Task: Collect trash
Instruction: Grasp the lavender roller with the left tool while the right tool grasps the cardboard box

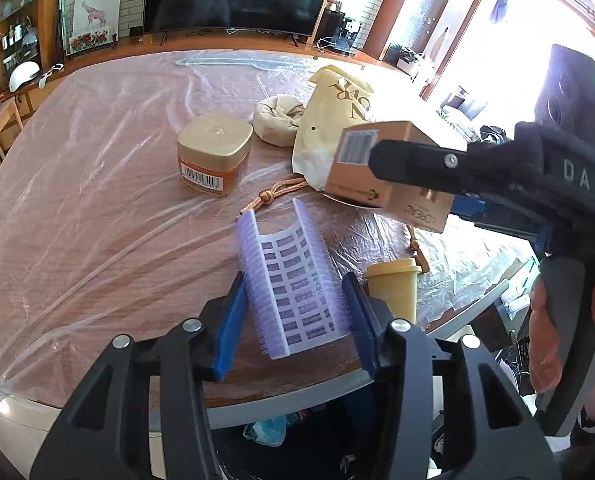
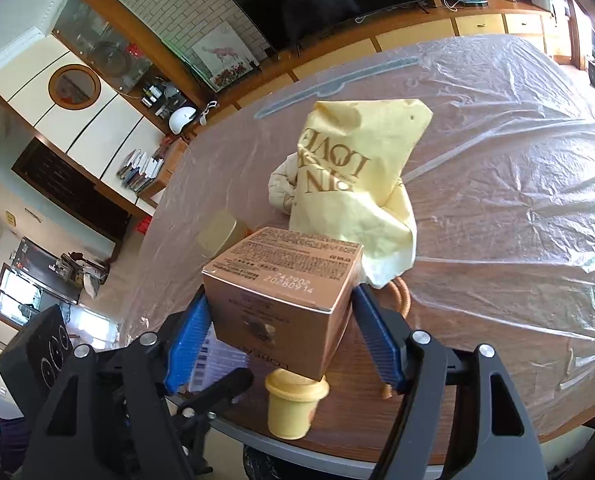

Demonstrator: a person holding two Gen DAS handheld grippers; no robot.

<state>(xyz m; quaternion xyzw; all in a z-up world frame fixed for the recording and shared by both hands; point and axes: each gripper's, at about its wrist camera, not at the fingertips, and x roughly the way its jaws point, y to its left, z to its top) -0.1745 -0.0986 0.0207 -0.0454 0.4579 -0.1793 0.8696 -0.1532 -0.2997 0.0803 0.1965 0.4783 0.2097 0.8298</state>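
My left gripper (image 1: 297, 312) is shut on a curved lilac plastic packaging piece (image 1: 293, 280) and holds it above the table's near edge. My right gripper (image 2: 281, 320) is shut on a gold-brown cardboard box (image 2: 285, 284), lifted off the table; the box also shows in the left wrist view (image 1: 389, 172). On the table lie a pale yellow paper bag (image 1: 329, 128) (image 2: 357, 176), a gold-lidded jar (image 1: 215, 152) (image 2: 217, 230), a crumpled beige wad (image 1: 277, 118) and a small yellow cup (image 1: 393, 284) (image 2: 295, 404).
The wooden table (image 1: 97, 200) is covered with clear plastic film. An orange cord (image 1: 273, 194) lies by the bag. A dark bin with trash (image 1: 277, 436) sits below the near table edge. A TV and cabinets stand behind.
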